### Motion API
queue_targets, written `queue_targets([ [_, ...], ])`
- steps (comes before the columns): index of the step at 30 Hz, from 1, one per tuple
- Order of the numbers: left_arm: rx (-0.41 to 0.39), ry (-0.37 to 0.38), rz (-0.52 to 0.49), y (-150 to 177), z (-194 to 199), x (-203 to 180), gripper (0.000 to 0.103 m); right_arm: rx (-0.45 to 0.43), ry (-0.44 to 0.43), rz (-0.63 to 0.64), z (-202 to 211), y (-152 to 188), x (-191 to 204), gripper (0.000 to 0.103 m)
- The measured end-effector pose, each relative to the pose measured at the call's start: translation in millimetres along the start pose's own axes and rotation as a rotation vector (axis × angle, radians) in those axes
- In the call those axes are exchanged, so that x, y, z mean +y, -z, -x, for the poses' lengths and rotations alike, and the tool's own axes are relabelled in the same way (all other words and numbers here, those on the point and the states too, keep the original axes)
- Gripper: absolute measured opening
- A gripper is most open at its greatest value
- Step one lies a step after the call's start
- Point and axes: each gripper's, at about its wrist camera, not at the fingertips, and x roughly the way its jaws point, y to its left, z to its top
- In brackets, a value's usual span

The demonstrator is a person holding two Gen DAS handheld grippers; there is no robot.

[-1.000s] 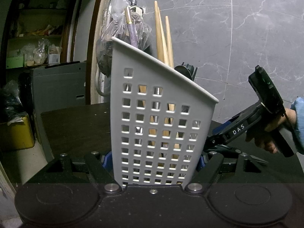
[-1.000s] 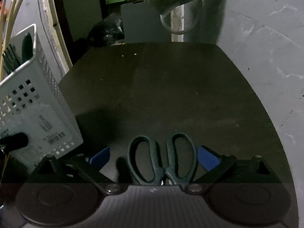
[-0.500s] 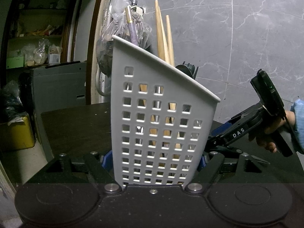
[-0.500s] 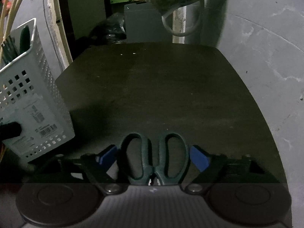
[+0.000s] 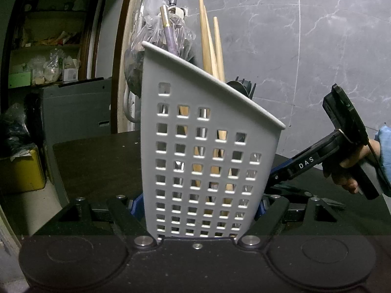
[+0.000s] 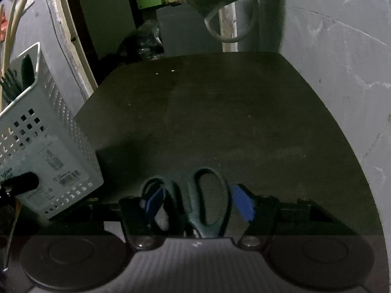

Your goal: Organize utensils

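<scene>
left gripper [image 5: 199,205] clamping utensil caddy [image 5: 205,151], right gripper [image 6: 195,202] closing around scissors [image 6: 195,202], contact unclear

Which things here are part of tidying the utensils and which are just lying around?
Job:
white perforated plastic utensil basket
light wooden chopsticks
dark green-handled scissors

Lying about:
clear plastic bag hanging on the wall
yellow box
</scene>
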Motion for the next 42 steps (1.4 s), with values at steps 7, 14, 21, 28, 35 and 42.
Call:
queue_targets([
  [7,0.002,-0.001,0.001,0.8,-1.4,0.6,0.081,0.001,0.059,0.071,0.6,2.8,12.9,0.064],
  [14,0.002,-0.001,0.0,0.9,-1.2,0.6,0.081,-0.003,0.078,0.161,1.3,3.8,29.2,0.062],
  [21,0.002,-0.001,0.002,0.5,-1.4,0.6,0.081,0.0,0.075,0.223,3.4,3.2,38.6,0.061],
  [28,0.003,-0.001,0.001,0.4,-1.4,0.5,0.081,0.043,0.002,0.186,-5.5,-0.7,32.6,0.057],
  [35,0.003,-0.003,0.002,-0.2,-2.0,0.5,0.081,0.089,0.006,0.195,-9.4,-13.0,34.9,0.035],
  [42,0.005,0.002,0.006,0.5,-1.9,2.1,0.081,0.074,0.052,0.178,-8.2,-11.9,39.6,0.033],
])
